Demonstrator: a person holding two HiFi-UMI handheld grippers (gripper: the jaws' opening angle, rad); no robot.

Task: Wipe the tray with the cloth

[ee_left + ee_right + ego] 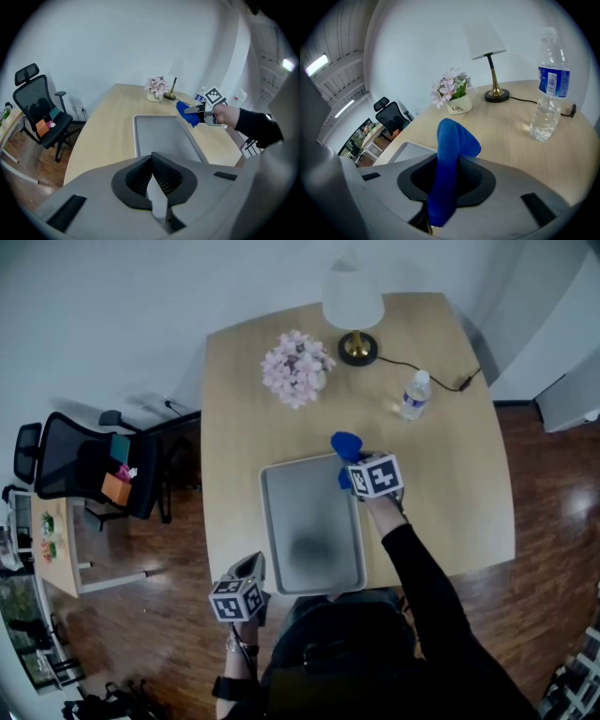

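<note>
A: Head view: where is the tray (pixel 309 521) from the cloth (pixel 345 443)?
B: Just to its left. The right hand-held gripper (pixel 351 468) clamps the blue cloth at the tray's far right corner. The tray's long axis runs away from the person across the counter (pixel 450 484).
A: And the left hand-held gripper (pixel 251 568)?
B: Closed and empty, by the near left corner.

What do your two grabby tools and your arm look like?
The left tool and right tool are pale grey plastic with black ribbed pads inside. Each carries a white cube printed with black square markers. The person's right arm wears a long black sleeve.
</note>
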